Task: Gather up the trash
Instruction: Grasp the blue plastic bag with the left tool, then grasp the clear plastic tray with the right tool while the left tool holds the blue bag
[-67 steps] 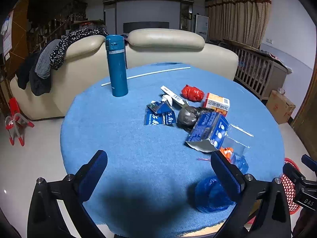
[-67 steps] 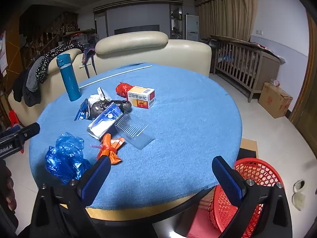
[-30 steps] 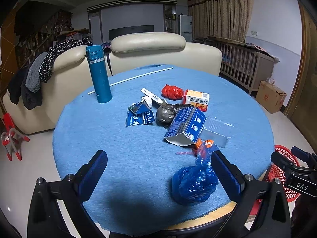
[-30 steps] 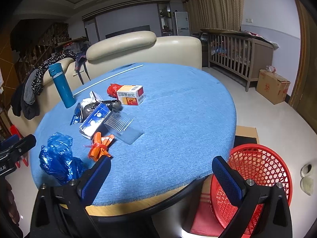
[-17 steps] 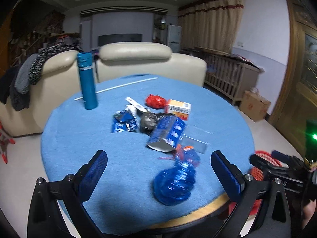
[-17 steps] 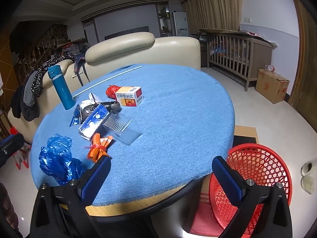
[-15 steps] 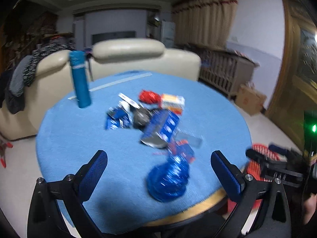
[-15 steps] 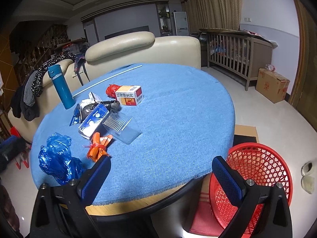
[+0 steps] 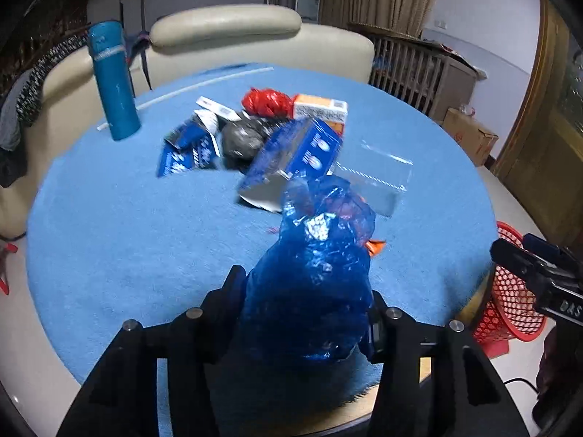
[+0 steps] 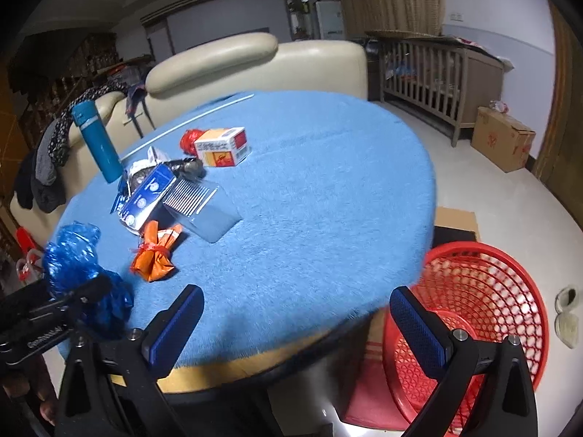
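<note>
Here the blue plastic bag (image 9: 309, 291), crumpled, glossy and translucent, sits at the near edge of the round blue-clothed table (image 9: 109, 225), squeezed between the pads of the left gripper (image 9: 304, 313), whose jaws have just been closing on it. It looks light, soft and slippery, so the bunched middle seems the safest hold. Beyond it lie an orange wrapper (image 10: 155, 251), a blue carton (image 9: 295, 149) and a clear tray (image 9: 375, 174). The right gripper (image 10: 295, 327) hangs open and empty above the table's rim, beside the red basket (image 10: 484, 313) on the floor
</note>
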Motion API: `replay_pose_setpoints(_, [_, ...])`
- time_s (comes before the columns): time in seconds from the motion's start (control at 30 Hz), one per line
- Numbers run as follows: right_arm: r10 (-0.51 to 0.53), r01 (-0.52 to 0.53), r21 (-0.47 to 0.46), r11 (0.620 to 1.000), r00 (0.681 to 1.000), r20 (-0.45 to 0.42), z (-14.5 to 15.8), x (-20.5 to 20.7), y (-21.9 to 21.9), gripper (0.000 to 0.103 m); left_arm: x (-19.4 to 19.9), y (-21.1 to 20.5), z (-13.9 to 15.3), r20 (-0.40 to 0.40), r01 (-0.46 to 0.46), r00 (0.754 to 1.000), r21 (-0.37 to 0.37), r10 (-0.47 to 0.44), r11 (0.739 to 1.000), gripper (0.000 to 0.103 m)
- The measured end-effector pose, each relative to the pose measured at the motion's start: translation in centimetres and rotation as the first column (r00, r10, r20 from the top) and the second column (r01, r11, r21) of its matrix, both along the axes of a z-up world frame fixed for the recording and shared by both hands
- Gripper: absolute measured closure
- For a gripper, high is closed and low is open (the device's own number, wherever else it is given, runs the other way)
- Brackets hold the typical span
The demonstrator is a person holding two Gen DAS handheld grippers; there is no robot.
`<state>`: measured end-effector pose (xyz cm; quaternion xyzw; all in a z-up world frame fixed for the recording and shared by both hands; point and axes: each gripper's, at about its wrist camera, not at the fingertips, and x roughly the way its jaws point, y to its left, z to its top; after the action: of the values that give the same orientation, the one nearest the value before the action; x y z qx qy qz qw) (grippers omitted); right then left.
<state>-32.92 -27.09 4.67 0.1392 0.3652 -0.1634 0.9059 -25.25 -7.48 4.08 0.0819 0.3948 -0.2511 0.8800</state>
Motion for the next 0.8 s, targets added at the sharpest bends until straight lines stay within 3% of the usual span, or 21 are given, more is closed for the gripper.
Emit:
replay_pose_setpoints(0.27, [0.124,-0.123,-0.035,0.992,0.992,0.016,1.0,5.8,0.6,0.000,1.6,2.6,0.1,-0.011,-0.081,0.997,-0.032,0.081,0.996,0.048])
replay_pose_setpoints(0.43, [0.266,-0.269,-0.076,0.960,0.963,-0.046,0.7,10.6,1.4,0.000,2.1,2.9,-0.1,-0.022,-0.081,0.997,-0.055,0.080,0.995,0.048])
replay_pose_setpoints(0.73, [0.334,-0.346,-0.100,0.933,0.935,-0.121,-1.5,14.7,2.2,0.000,3.1,3.2,-0.4,-0.041,-0.069,0.997,-0.079,0.066,0.995,0.048])
replay_pose_setpoints(0.77, [0.345,-0.358,-0.100,0.928,0.930,-0.127,-1.8,15.2,2.3,0.004,3.2,3.2,-0.4,-0.042,-0.067,0.997,-0.080,0.064,0.995,0.048])
replay_pose_setpoints(0.8, [0.350,-0.363,-0.096,0.927,0.928,-0.129,-1.9,15.4,2.3,0.020,3.3,3.2,-0.4,-0.042,-0.066,0.997,-0.080,0.063,0.995,0.048])
